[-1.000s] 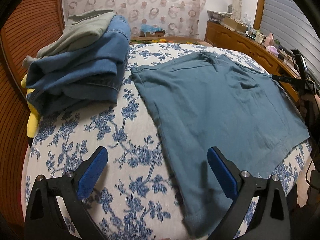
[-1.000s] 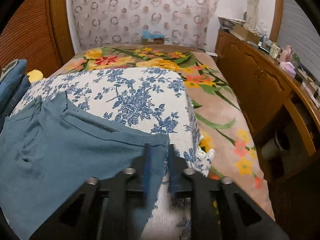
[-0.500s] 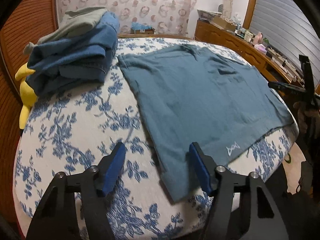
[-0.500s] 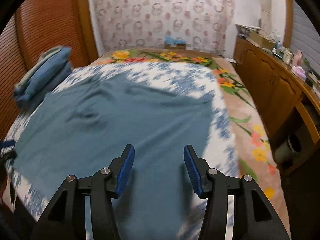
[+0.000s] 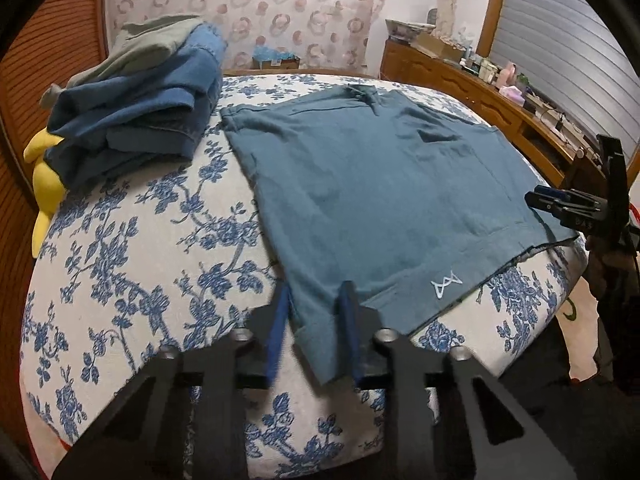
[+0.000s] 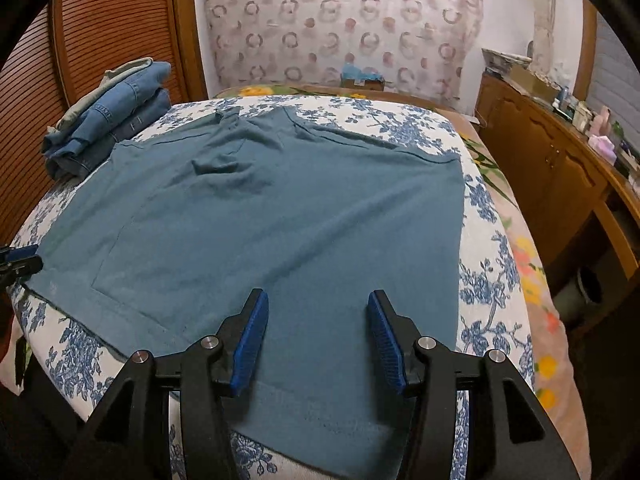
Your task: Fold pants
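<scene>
We see a bed with a white cover with blue flowers [image 5: 132,264], and a wooden wall [image 6: 100,32] stands on the far left. A pile of folded jeans [image 5: 136,116] sits at the far left of the bed, with a gray-green cloth [image 5: 148,40] on top and a yellow toy [image 5: 46,188] poking out beside it. The teal pants [image 5: 384,184] lie flat in the middle of the bed, just right of the pile. Their waist is at the far side and their leg ends are near us, so they run from near to far. Behind the bed hangs a curtain with rings [image 6: 340,20], and a long wooden cabinet [image 6: 552,176] full of small things runs along the right. In the left view, our left gripper [image 5: 314,320] is nearly closed around the near left corner of the pants, with the cloth between its blue pads, but we cannot tell if it is squeezing yet. Only this view shows the small white mark [image 5: 446,282] on the hem. In the right view, our right gripper [image 6: 316,336] is wide open over the near part of the pants and holds nothing. Only this view shows the flowered blanket [image 6: 532,280] down the right side.
</scene>
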`<state>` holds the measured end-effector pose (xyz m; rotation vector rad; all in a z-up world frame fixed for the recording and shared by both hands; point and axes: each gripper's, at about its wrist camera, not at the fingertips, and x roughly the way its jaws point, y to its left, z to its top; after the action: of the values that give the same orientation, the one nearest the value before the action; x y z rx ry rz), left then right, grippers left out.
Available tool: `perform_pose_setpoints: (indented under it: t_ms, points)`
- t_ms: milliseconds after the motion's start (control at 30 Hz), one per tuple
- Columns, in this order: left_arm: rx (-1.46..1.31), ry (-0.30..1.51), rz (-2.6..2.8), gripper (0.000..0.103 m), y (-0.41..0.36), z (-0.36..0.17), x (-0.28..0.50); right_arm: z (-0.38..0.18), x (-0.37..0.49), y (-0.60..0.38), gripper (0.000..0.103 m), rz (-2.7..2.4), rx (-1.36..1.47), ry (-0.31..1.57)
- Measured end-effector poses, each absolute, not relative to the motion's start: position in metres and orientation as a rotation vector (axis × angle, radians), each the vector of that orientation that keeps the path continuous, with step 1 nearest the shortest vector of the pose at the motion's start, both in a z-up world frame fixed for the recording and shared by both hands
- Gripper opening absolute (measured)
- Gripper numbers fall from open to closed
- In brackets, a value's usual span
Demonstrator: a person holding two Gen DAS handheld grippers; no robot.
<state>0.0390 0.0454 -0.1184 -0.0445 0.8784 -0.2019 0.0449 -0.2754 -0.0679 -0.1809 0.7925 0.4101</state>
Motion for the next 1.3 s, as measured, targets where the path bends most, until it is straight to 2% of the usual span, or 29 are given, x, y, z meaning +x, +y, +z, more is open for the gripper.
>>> perform_pose_setpoints:
  t_ms: [67,567,700,733,1100,1200,1233,1267,1300]
  points:
    - [-0.044,0.876,-0.205,0.008,0.042,-0.118,0.041,-0.068,0.041,-0.277,0.054,0.411,-0.168,0.790]
    - [0.056,0.730,-0.415,0.007,-0.039,-0.047,0.083,-0.058,0.015,-0.288,0.054,0.399,-0.096,0.731]
    - [0.074,0.717,-0.484,0.006,-0.066,-0.036,0.103,-0.057,0.012,-0.294,0.054,0.388,-0.088,0.726]
    - [0.079,0.714,-0.501,0.000,-0.074,-0.033,0.107,-0.055,0.011,-0.296,0.054,0.383,-0.087,0.724]
    - [0.114,0.699,-0.506,0.002,-0.096,-0.017,0.115,-0.050,0.007,-0.295,0.054,0.397,-0.076,0.706]
    - [0.133,0.715,-0.454,0.027,-0.087,-0.024,0.118,-0.054,0.008,-0.287,0.054,0.429,-0.076,0.707]
    - [0.133,0.723,-0.442,0.046,-0.083,-0.026,0.119,-0.056,0.009,-0.282,0.054,0.442,-0.077,0.710]
    - [0.132,0.721,-0.427,0.057,-0.079,-0.030,0.119,-0.057,0.010,-0.277,0.054,0.454,-0.077,0.711]
    - [0.130,0.715,-0.413,0.061,-0.074,-0.032,0.118,-0.059,0.010,-0.270,0.054,0.471,-0.078,0.710]
